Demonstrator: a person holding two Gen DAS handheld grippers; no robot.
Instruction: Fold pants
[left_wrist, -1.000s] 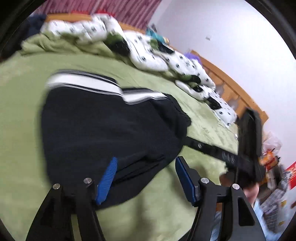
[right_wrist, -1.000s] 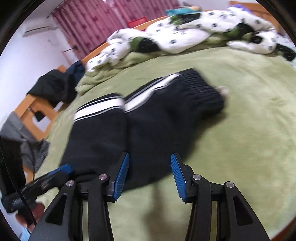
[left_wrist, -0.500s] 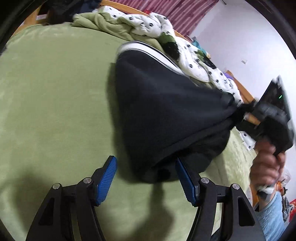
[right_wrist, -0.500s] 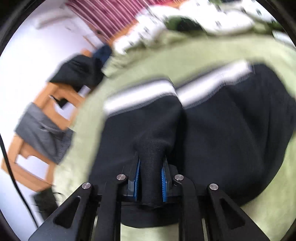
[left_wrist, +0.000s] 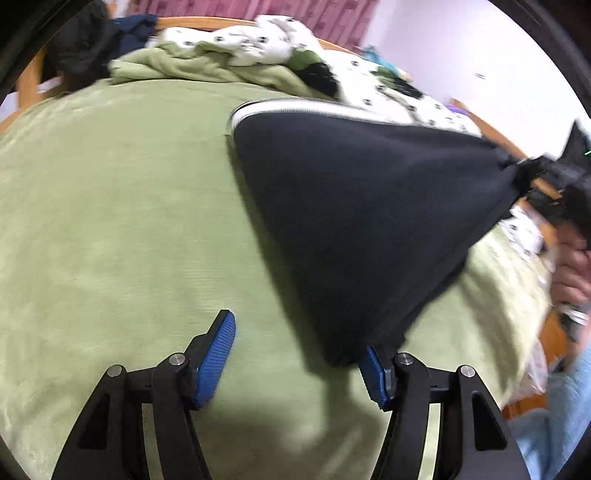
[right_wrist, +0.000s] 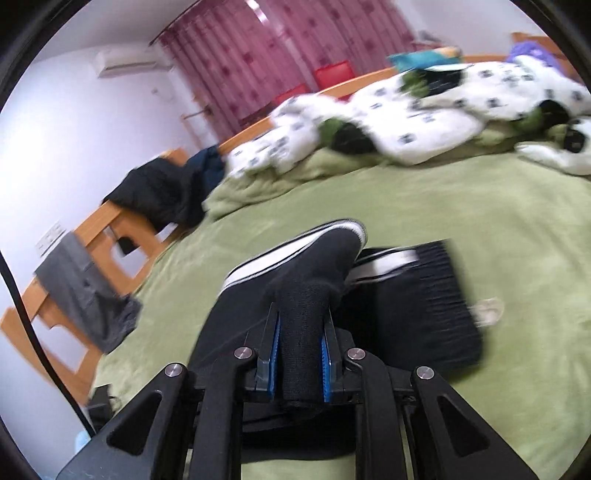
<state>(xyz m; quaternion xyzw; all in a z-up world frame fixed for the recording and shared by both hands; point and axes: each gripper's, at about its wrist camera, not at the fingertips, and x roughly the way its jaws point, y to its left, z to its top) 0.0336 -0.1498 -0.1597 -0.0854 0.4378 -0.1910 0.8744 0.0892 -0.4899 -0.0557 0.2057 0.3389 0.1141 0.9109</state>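
Right gripper (right_wrist: 300, 363) was clamped on the pants (left_wrist: 369, 221), lifting them tent-like over the green bedspread (left_wrist: 110, 221); left gripper (left_wrist: 295, 358) gaped empty, hanging hem touching its lower-right finger.

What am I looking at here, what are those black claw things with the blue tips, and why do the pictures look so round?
There is no robot here. A person holds a hand-held gripper in each hand, and each one carries a wide-angle camera that looks along its two fingers, hence the round, bent pictures.

The left camera shows the left gripper open above a green blanket on a bed, holding nothing. A corner of the black pants hangs in front of its right-side finger.

The right camera shows the right gripper, whose blue pads are shut on a bunch of the same pants. From the left camera you can see that gripper at the right edge lifting the cloth into a tent shape, with the person's hand below it.

A white patterned quilt lies bunched at the far side of the bed.
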